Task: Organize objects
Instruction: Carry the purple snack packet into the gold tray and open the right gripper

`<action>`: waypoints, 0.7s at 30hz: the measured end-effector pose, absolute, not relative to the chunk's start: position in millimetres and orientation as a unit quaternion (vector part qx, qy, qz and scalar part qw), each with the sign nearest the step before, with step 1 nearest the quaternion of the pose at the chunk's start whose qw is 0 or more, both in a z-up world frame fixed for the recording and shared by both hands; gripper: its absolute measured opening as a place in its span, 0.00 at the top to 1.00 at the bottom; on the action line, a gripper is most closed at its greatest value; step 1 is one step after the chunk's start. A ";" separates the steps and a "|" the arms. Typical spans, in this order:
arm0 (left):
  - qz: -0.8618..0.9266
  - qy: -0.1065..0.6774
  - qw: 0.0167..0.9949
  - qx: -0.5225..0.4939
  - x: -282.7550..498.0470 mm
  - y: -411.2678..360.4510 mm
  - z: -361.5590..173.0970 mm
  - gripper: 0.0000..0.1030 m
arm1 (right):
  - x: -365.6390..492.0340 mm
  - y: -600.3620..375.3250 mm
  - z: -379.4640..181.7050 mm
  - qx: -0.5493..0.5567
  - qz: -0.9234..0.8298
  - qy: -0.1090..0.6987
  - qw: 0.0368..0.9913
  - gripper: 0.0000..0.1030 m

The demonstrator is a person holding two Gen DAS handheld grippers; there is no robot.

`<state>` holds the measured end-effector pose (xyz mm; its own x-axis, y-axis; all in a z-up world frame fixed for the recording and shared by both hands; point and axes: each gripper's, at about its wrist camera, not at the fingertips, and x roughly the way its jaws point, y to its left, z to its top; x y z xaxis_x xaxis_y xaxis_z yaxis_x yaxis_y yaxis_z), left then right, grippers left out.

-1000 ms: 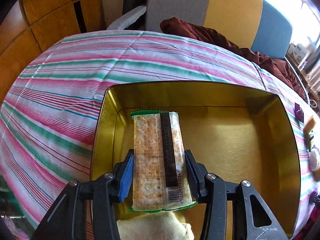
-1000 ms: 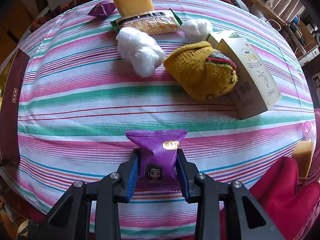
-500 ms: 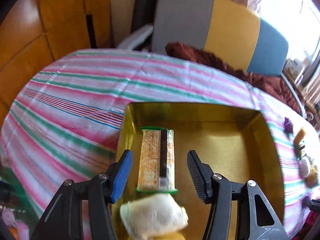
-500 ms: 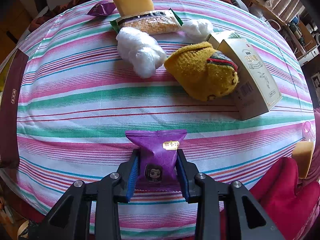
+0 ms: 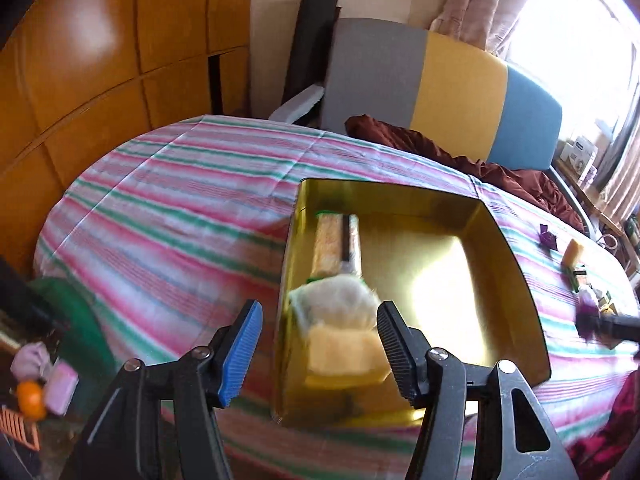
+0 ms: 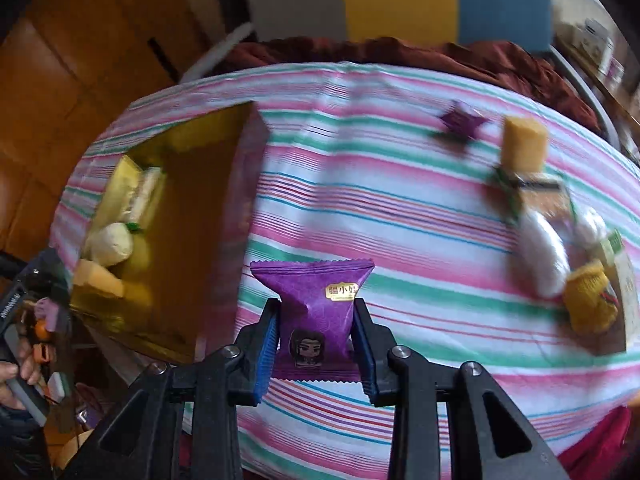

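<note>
Purple snack packet (image 6: 316, 316) sits clamped between the right gripper's (image 6: 316, 344) jaws; left gripper (image 5: 318, 344) has just been opening, empty.

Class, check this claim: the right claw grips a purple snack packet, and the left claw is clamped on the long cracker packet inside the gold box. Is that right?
Not quite. The right claw does grip the purple snack packet, but the left wrist view shows the left claw open and empty; the long cracker packet lies free in the gold box.
</note>
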<state>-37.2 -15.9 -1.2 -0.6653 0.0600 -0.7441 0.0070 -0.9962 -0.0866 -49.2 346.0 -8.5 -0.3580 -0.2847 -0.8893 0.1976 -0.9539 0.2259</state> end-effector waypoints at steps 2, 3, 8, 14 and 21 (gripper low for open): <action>0.911 -0.042 0.009 -0.410 -30.5 -18.1 -3.9 0.40 | -62.0 298.3 1.5 0.534 -0.822 -0.033 0.198 0.67; 0.911 -0.042 0.005 -0.411 -27.0 -19.6 -5.3 0.40 | -61.3 279.8 8.6 0.529 -0.819 -0.029 0.219 0.67; 0.914 -0.043 -0.010 -0.403 -13.5 -24.5 -12.7 0.40 | -93.6 176.9 -1.6 0.531 -0.804 -0.006 0.268 0.67; 0.918 -0.036 -0.015 -0.396 -10.1 -28.3 -19.2 0.39 | -127.6 108.8 -33.0 0.557 -0.787 0.006 0.264 0.67; 0.916 -0.056 -0.014 -0.398 -10.3 -35.4 -21.8 0.35 | -144.2 91.2 -65.4 0.585 -0.777 0.025 0.230 0.58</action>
